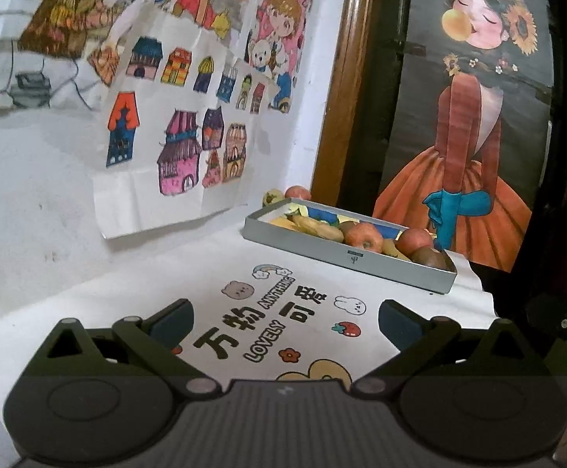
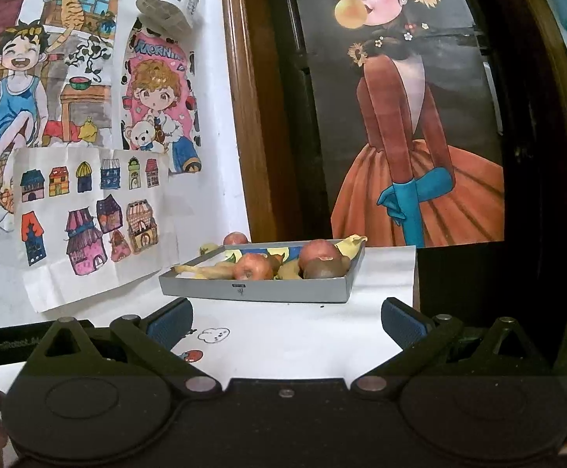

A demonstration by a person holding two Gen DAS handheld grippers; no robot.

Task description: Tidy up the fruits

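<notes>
A shallow grey tray (image 1: 346, 263) (image 2: 260, 290) sits at the far side of the white printed tablecloth (image 1: 213, 273). It holds red apples (image 1: 363, 237) (image 2: 253, 266), bananas (image 1: 314, 226) (image 2: 205, 271) and a brown pear (image 1: 431, 258) (image 2: 322, 269). Behind the tray, against the wall, lie another red apple (image 1: 298, 192) (image 2: 235, 238) and a yellowish fruit (image 1: 273, 197) (image 2: 208, 249). My left gripper (image 1: 285, 318) hovers open over the cloth, short of the tray. My right gripper (image 2: 286, 318) is open too, facing the tray's near wall, with nothing between its fingers.
Children's drawings (image 1: 166, 144) (image 2: 88, 214) hang on the white wall to the left. A dark wooden frame (image 1: 346, 89) with a poster of a woman in an orange dress (image 2: 412, 136) stands behind the tray. A white holder (image 2: 170, 0) is mounted high on the wall.
</notes>
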